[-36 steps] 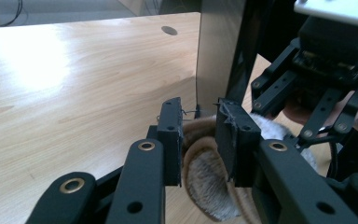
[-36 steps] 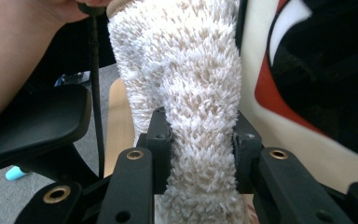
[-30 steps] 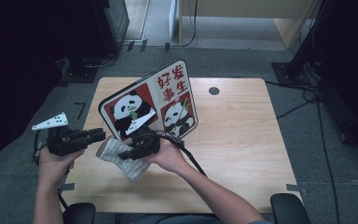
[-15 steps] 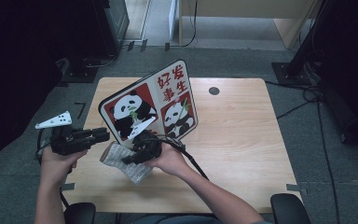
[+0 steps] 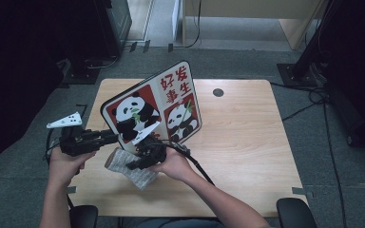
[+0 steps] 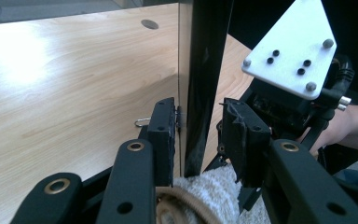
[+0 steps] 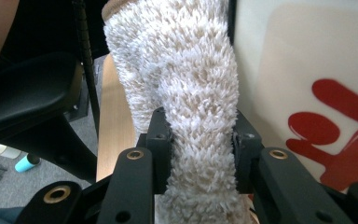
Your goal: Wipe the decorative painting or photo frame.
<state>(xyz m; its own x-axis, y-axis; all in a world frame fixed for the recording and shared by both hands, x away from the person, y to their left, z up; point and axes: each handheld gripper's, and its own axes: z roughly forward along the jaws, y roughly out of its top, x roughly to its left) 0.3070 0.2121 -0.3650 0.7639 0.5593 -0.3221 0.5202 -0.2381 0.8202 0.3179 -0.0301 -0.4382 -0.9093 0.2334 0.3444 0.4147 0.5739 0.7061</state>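
A fluffy cream sock point(image 5: 135, 173) hangs just over the table's front left, and my right gripper point(image 5: 135, 164) is shut on its middle. In the right gripper view the pads point(image 7: 161, 140) squeeze the sock point(image 7: 186, 70) from both sides. A panda picture board point(image 5: 157, 109) stands tilted just behind. My left gripper point(image 5: 111, 137) reaches in from the left; its jaws have just been opening. In the left gripper view the left gripper point(image 6: 198, 121) straddles the board's dark edge point(image 6: 205, 56) without pressing it, and the sock's cuff point(image 6: 205, 191) lies below.
The wooden table point(image 5: 237, 142) has a round cable hole point(image 5: 218, 92) at the back. The right gripper's cable point(image 5: 195, 164) trails over the front. Chair arms point(image 5: 292, 213) stand at the near edge. A blue bottle point(image 7: 27, 162) lies on the floor.
The right hand has drawn the sock a little toward the near edge, and it now hangs longer from the jaws. The left gripper has stayed beside the board's lower left edge.
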